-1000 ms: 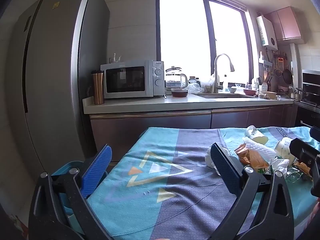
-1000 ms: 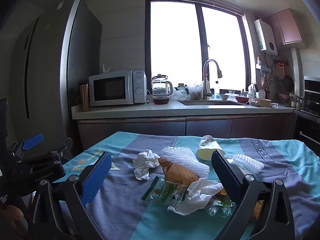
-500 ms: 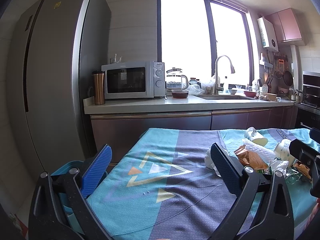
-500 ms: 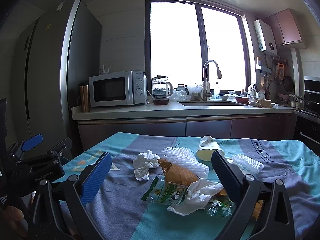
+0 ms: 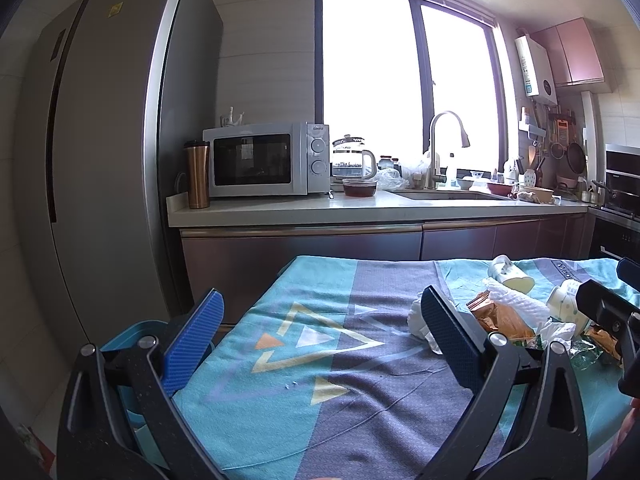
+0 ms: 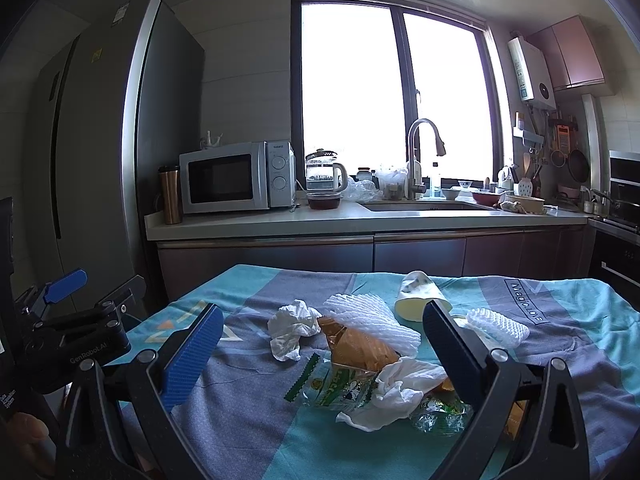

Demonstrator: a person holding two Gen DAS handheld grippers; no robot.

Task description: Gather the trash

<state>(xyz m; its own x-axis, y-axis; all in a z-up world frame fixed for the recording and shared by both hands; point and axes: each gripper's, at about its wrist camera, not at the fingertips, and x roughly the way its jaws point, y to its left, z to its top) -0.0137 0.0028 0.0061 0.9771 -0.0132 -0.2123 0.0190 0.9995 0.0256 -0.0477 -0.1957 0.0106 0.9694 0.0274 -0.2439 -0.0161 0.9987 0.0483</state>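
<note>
Trash lies in a heap on the teal and grey tablecloth (image 6: 248, 412): a crumpled white tissue (image 6: 291, 327), white foam netting (image 6: 370, 320), a brown snack bag (image 6: 358, 350), a green wrapper (image 6: 336, 390), another tissue (image 6: 400, 394) and a tipped paper cup (image 6: 420, 300). My right gripper (image 6: 320, 354) is open, held just above the heap's near side. My left gripper (image 5: 320, 332) is open over bare cloth, with the heap (image 5: 508, 316) to its right. A blue bin (image 5: 134, 334) shows behind its left finger.
A second piece of foam netting (image 6: 498, 326) lies at the right. Beyond the table stands a counter (image 6: 360, 222) with a microwave (image 6: 236, 178), kettle, sink tap and copper tumbler. A tall fridge (image 5: 100, 160) fills the left. The left gripper's body (image 6: 68, 336) shows at the right view's left edge.
The left wrist view has shifted slightly; the trash heap now sits a little further right in it. Both grippers stay open and the trash has not moved.
</note>
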